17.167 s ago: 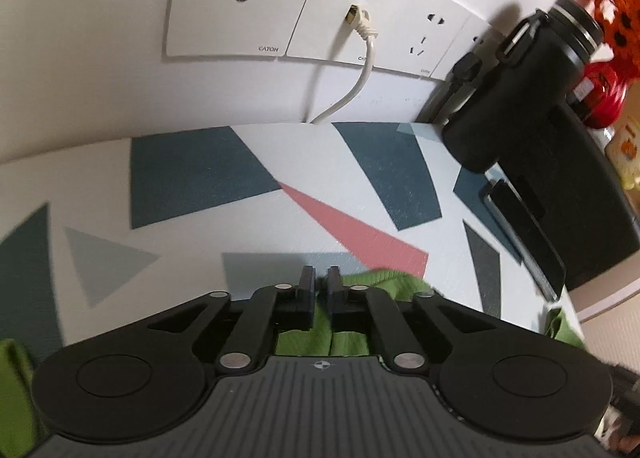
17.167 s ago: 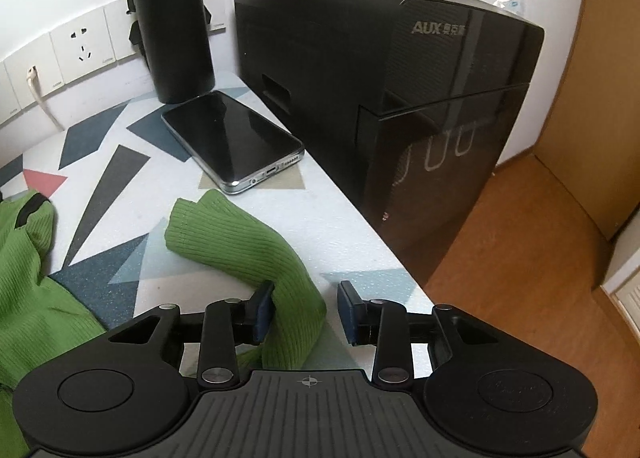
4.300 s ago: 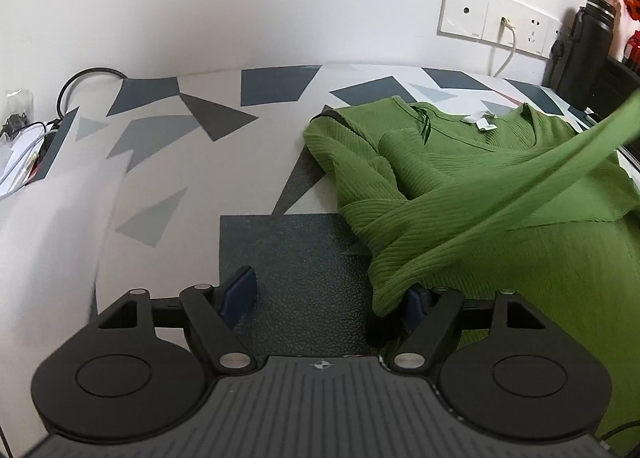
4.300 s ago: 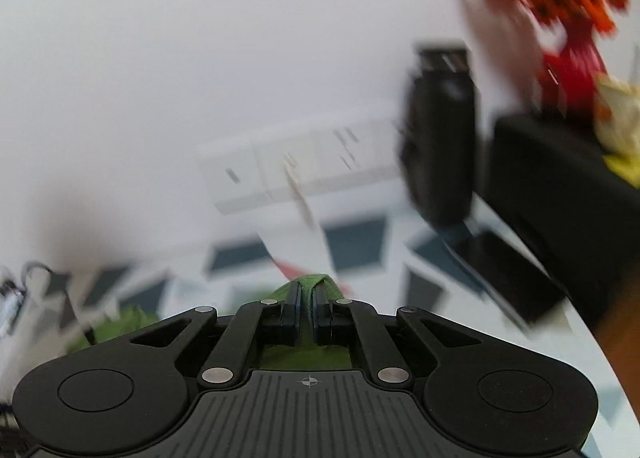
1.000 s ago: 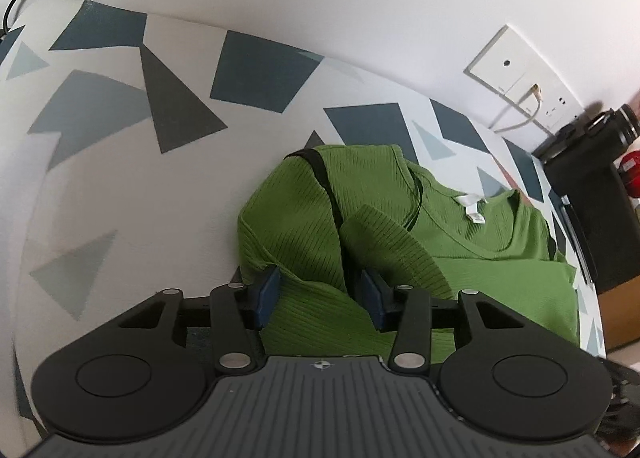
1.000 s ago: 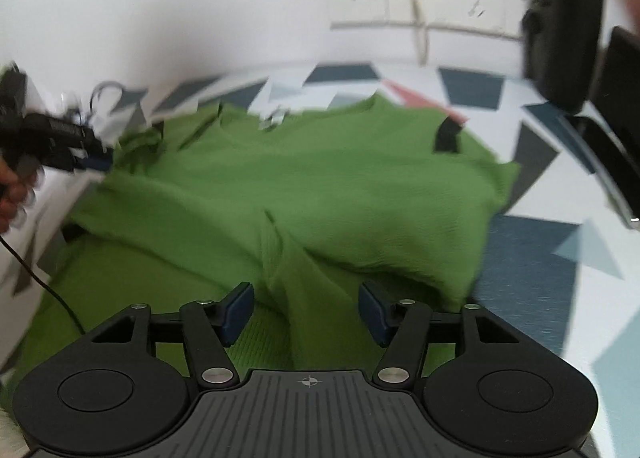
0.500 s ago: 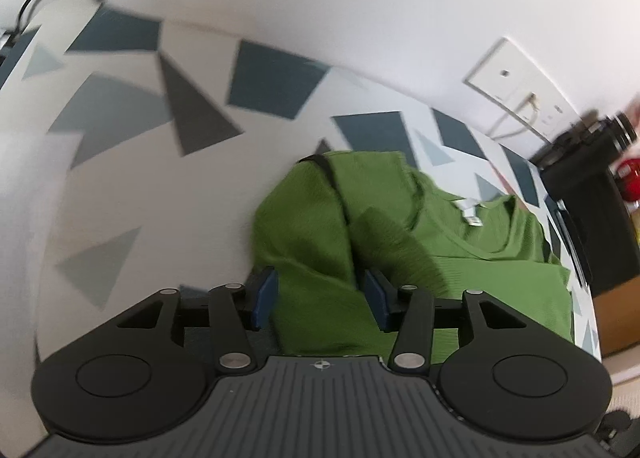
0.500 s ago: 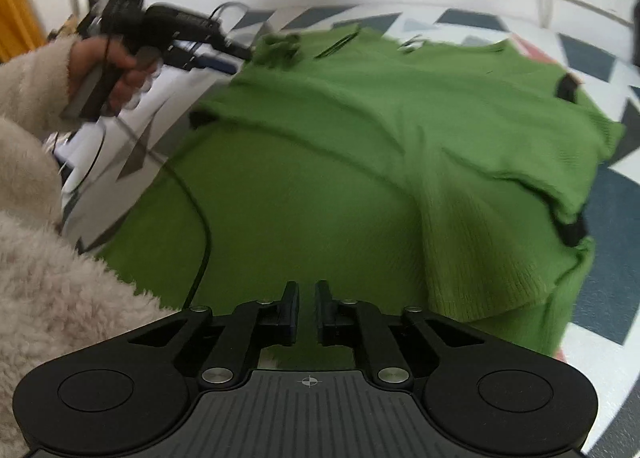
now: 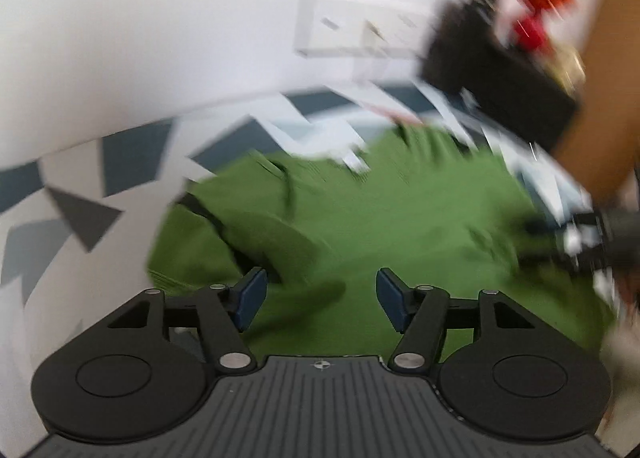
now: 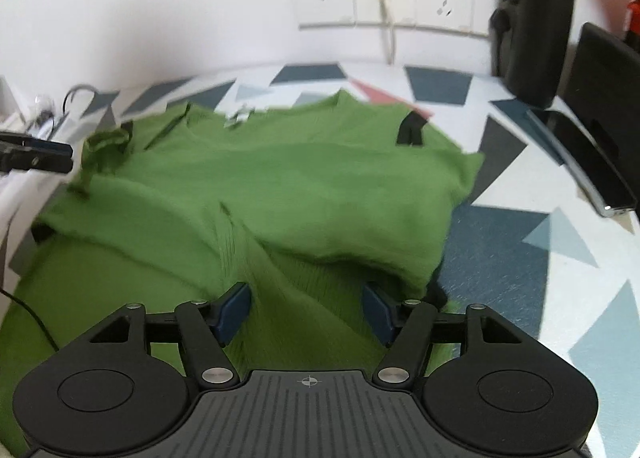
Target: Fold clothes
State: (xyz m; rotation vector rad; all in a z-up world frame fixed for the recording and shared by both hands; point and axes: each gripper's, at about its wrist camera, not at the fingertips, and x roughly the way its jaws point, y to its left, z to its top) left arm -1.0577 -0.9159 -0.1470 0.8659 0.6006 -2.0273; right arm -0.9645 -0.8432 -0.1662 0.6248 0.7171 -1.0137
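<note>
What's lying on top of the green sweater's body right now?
A sleeve is folded across the green sweater, running from its right edge toward the middle, near the right gripper. The chest beneath that fold is covered and cannot be seen.

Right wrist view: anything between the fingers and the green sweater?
Nothing visible. The right gripper hangs right over the green sweater, its jaws opening, with a fold of knit rising between the fingers and no other thing in the gap. The phone and black bottle stand off to the right.
</note>
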